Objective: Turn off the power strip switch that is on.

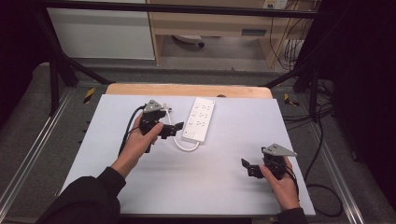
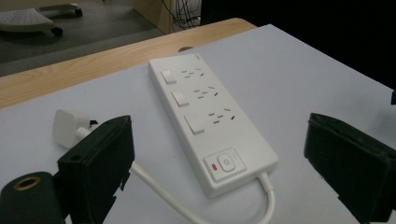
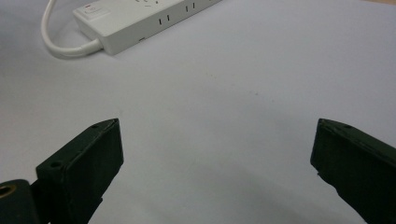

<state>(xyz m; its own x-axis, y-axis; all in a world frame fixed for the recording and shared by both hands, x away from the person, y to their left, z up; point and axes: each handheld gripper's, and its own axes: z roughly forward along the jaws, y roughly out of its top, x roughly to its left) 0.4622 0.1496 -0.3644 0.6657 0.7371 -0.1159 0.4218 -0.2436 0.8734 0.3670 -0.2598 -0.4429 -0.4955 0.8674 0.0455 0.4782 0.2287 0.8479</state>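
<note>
Gaping wide, the left gripper [image 2: 219,158] hovers just short of the power strip [image 2: 210,121]; well apart, the right gripper [image 3: 217,172] gapes over bare table [image 3: 261,70].

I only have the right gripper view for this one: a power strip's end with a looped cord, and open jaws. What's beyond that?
Observer: The power strip has three socket rows, each with its own switch, plus a main button by a red light at the cord end.
Reviewer: Where does the cord go?
Observer: It loops back to a white plug lying on the table, left of the strip in the left gripper view.
Reviewer: And the other gripper?
Observer: The left gripper is beside the strip, jaws open and empty.
</note>
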